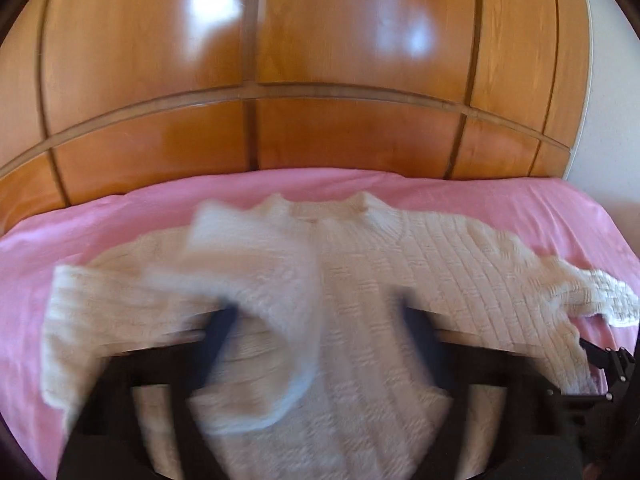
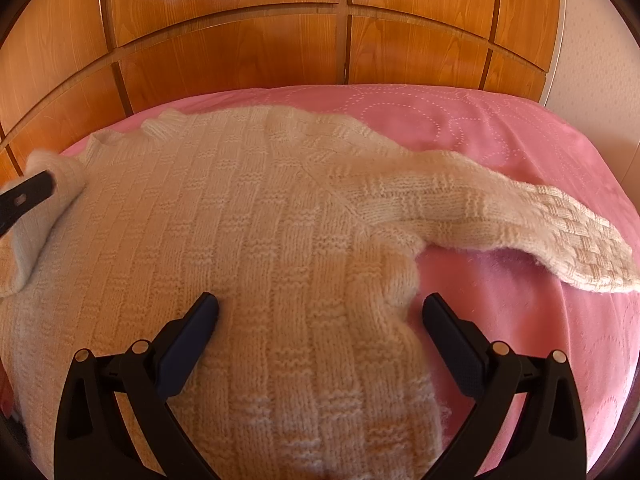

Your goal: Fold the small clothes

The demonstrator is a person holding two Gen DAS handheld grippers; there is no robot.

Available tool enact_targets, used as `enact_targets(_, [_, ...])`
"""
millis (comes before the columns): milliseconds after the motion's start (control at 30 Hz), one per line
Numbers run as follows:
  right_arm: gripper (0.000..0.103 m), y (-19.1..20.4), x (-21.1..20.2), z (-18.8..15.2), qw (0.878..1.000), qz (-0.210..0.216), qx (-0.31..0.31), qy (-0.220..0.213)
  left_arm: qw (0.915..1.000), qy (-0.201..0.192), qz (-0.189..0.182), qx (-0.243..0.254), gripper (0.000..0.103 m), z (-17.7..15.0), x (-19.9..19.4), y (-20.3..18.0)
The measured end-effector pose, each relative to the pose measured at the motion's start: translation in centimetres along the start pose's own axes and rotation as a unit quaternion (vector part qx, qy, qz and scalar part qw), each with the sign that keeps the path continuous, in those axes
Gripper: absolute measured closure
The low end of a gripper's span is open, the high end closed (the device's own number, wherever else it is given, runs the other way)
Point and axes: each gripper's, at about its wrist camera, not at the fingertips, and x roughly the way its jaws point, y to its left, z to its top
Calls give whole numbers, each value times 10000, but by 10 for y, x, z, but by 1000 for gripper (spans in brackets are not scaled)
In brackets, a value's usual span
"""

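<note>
Sweater [image 2: 248, 216], cream knit, lies spread on the pink bedsheet [image 2: 500, 140], neck toward the wooden headboard [image 2: 240, 52] well ahead of both my tools. Step in hand, as I judge it: the first sleeve fold. The left sleeve [image 1: 224, 264] is draped across the body of the knit, just ahead of my left gripper [image 1: 320, 320], in a loose arc that hides part of one finger. That view is badly smeared. The two dark fingers look spread apart with cloth between and over them, but I cannot tell whether they pinch the sleeve or merely sit under it. From the right camera one tip of the left tool shows far off to my left, pressed against the cuff end of that sleeve. My right gripper [image 2: 320, 312] is released, jaws wide, hovering low over the right side seam: one finger over the body, the other over bare sheet just beyond the edge. The right sleeve [image 2: 500, 220] stretches out ahead and to the right of it, flat, cuff farthest away, untouched. Next move, in my judgement: settle the left sleeve flat across the chest, then take the right sleeve near its cuff and carry it inward. The knit is thick and soft, so a deep pinch should hold better than a fingertip nip.
</note>
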Motion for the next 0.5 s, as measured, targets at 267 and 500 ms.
enact_targets(267, [2, 1, 1, 1, 10000, -31, -2, -8, 9888, -827, 603, -1083, 10, -28, -56, 79])
enact_targets(500, [2, 9, -5, 1, 9994, -298, -134, -75, 9398, -618, 1018, -3202, 10, -62, -52, 167])
